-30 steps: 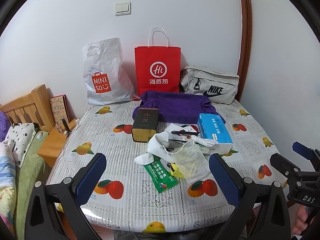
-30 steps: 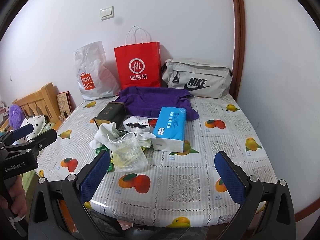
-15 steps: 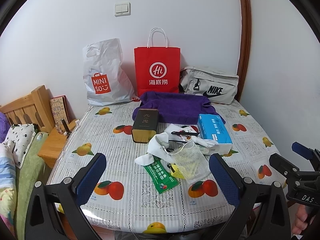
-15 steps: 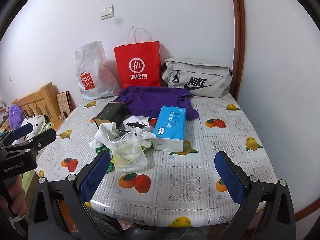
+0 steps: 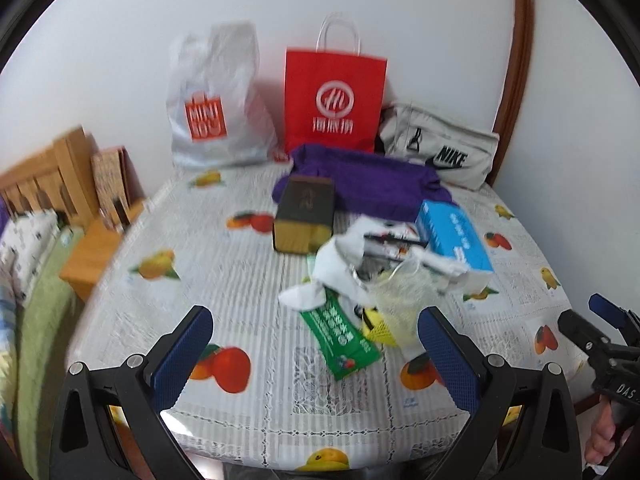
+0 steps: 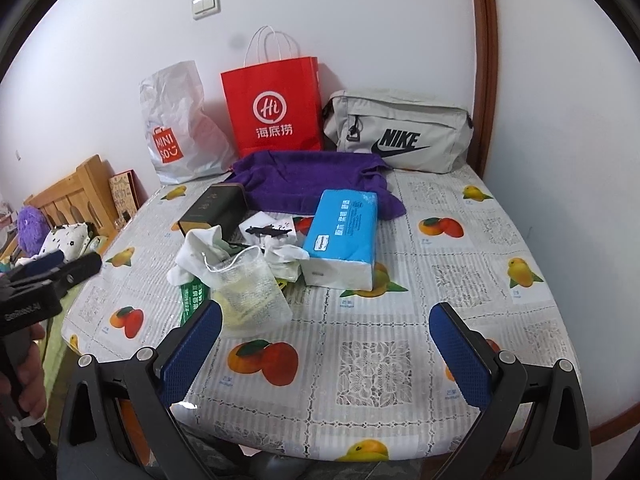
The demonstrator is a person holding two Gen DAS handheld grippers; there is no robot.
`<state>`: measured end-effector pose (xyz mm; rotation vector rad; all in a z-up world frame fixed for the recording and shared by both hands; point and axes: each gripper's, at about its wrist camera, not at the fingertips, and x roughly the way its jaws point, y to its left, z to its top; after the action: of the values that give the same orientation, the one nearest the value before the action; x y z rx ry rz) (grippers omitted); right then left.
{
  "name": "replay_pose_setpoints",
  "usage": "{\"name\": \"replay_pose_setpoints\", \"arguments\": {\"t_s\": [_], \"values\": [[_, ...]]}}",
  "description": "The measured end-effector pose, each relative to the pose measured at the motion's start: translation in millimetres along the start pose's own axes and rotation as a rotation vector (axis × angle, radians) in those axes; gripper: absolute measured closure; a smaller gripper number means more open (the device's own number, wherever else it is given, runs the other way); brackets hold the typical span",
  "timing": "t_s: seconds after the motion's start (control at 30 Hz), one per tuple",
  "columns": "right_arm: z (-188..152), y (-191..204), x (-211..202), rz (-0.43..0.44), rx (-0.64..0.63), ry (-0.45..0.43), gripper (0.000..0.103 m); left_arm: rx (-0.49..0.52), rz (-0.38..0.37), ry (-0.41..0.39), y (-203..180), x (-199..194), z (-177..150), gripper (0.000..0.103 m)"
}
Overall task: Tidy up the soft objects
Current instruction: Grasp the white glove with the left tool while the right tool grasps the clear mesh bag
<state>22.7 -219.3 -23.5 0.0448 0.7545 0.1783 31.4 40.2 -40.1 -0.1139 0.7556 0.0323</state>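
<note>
The counter (image 6: 460, 320), covered with a fruit-printed cloth, carries everything. At its back, against the wall, stand a white plastic bag (image 6: 180, 128), a red paper bag (image 6: 274, 108) and a grey Nike bag (image 6: 400, 132). In front of them lies a purple towel (image 6: 304, 180), spread flat, with a blue tissue pack (image 6: 344, 236) partly resting on its front edge and a dark box (image 6: 214, 210) just to the left. Near the middle sits a heap: white socks (image 6: 200, 248), a clear mesh pouch (image 6: 250, 292) and a green packet (image 5: 340, 332). The left hand-held gripper (image 5: 316, 354) and the right hand-held gripper (image 6: 326, 354) hover over the near edge, both spread wide and holding nothing.
</note>
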Motion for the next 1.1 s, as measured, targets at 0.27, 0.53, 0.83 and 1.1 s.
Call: {"name": "replay_pose_setpoints", "arguments": {"t_s": [0.27,0.53,0.83,1.1], "values": [[-8,2,43,0.006,-0.018,0.075,0.001,-0.015,0.005,0.049,10,57,-11,0.001],[-9,-9,80,0.045,0.013,0.114,0.006,-0.054,-0.044,0.147,17,107,-5,0.001],[-17,-10,118,0.077,0.019,0.197,0.006,0.028,-0.078,0.103,0,142,24,0.001],[-19,-2,132,0.103,-0.001,0.226,0.006,0.069,-0.118,0.173,-12,187,37,0.064]]}}
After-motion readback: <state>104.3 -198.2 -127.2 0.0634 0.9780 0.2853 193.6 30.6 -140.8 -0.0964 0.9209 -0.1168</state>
